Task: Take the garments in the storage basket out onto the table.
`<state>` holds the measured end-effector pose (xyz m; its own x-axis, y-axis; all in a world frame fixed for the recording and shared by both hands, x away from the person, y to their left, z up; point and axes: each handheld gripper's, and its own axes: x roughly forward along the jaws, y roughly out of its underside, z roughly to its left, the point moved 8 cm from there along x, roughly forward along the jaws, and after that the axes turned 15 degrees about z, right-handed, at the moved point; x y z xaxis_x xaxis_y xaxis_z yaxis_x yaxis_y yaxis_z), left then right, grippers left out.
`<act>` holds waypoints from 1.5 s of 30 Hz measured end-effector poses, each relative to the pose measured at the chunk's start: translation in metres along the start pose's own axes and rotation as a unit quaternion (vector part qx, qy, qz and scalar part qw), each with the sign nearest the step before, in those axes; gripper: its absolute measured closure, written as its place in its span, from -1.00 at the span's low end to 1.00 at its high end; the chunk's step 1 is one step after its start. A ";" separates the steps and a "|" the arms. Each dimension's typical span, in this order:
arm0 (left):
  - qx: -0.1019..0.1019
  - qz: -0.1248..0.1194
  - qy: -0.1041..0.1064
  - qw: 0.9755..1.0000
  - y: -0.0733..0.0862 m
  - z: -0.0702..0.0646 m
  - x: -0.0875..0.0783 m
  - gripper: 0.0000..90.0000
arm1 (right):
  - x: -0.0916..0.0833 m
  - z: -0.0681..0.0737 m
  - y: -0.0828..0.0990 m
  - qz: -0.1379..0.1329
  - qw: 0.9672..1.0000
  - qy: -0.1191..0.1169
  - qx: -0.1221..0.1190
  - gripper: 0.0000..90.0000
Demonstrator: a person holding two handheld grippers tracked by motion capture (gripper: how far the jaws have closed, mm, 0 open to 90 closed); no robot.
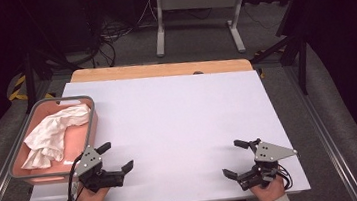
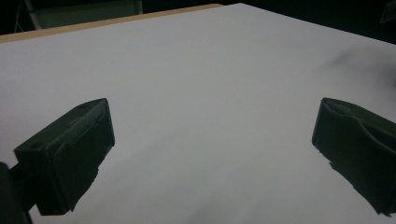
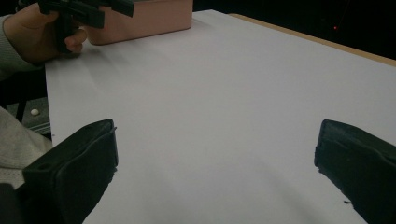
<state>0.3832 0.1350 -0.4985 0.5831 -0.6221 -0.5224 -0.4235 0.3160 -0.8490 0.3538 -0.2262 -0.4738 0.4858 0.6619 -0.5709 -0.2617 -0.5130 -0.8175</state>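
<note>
A pink basket [image 1: 31, 175] with a grey rim sits at the table's left edge, and a crumpled white cloth [image 1: 55, 133] lies inside it. My left gripper [image 1: 117, 156] hovers just right of the basket near the front edge, open, nothing between its jaws. In the left gripper view its black fingers [image 2: 70, 154] frame bare white table. My right gripper [image 1: 236, 159] is at the front right, open and empty too. The right gripper view shows the basket [image 3: 144, 18] far off, with the other hand holding the left gripper [image 3: 86, 10].
The white table top [image 1: 179, 125] has a wooden strip [image 1: 160, 69] along its far edge. Beyond it stand a white desk frame [image 1: 197, 13] and cables on a dark floor. Metal rails run along both sides of the table.
</note>
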 end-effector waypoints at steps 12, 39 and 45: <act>0.001 0.004 -0.002 1.000 0.001 0.001 0.002 -0.99 | 0.001 0.000 0.001 -0.002 1.000 -0.005 0.002 -1.00; 0.019 0.012 0.025 0.999 -0.013 -0.006 -0.012 -0.97 | 0.003 0.001 0.003 0.006 1.000 -0.007 0.001 -0.98; 0.028 0.024 0.024 0.999 -0.020 -0.012 -0.020 -0.96 | 0.002 0.000 0.003 0.006 1.000 -0.007 0.003 -0.98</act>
<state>0.3718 0.1325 -0.4696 0.5285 -0.6391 -0.5589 -0.4093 0.3850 -0.8272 0.3539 -0.2264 -0.4776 0.4710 0.6637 -0.5810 -0.2723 -0.5171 -0.8114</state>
